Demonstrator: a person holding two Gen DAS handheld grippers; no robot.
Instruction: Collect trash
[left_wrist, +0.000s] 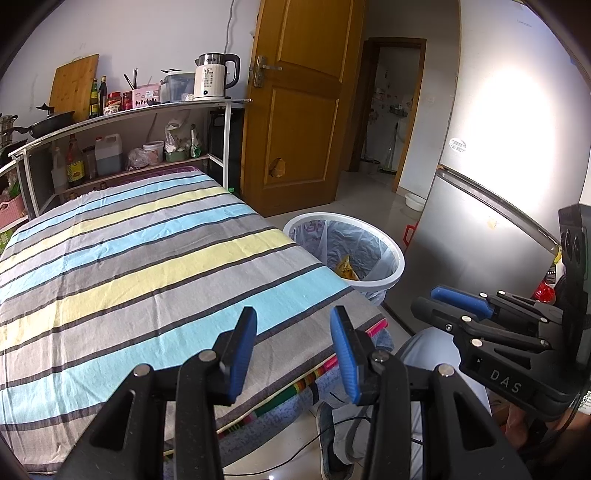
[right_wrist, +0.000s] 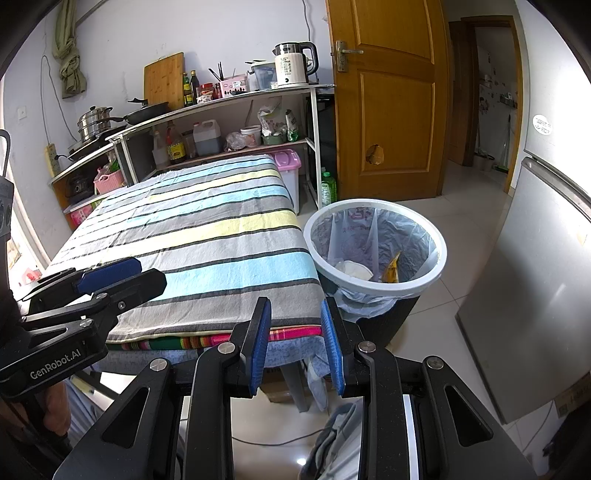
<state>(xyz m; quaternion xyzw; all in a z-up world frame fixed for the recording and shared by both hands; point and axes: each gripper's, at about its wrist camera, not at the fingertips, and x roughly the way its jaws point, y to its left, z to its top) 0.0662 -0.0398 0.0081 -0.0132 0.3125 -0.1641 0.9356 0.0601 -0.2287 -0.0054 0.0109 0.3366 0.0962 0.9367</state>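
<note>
Left gripper (left_wrist: 293, 354): black frame, blue pads, jaws parted with nothing between them, held over the near corner of the table (left_wrist: 147, 266). Right gripper (right_wrist: 297, 345): same build, jaws parted a little narrower, likewise empty, held off the table's near edge toward the bin. Each gripper visible in the other's view: right one at the far right of the left view, left one at the far left of the right view. Table: covered with a striped cloth (right_wrist: 207, 236) in blue, yellow, grey and white, a multicoloured second layer showing under its near edge; no loose litter visible on the cloth. Trash bin (right_wrist: 376, 284): round, white rim, dark body, lined with a pale plastic bag (right_wrist: 406, 236), standing on the tiled floor just beside the table's near right corner. Trash inside the bin: a yellow-orange wrapper (right_wrist: 392, 269) and a white crumpled piece (right_wrist: 354, 271), both low in the liner. Shelf unit (right_wrist: 236, 99) against the far wall behind the table: white kettle (right_wrist: 293, 66), wooden cutting board (right_wrist: 164, 79), bottles and jars on the top board; jug, bags and tubs on the lower board. Cookware to its left: steel pot (right_wrist: 94, 123), black pan (right_wrist: 147, 110). Wooden door (right_wrist: 388, 103) right of the shelf, a ragged hole low in its panel. Fridge (right_wrist: 535, 288), silver-grey, along the right side, well apart from the bin. Part of a person's pale trouser leg and a shoe at the bottom of the left view.
</note>
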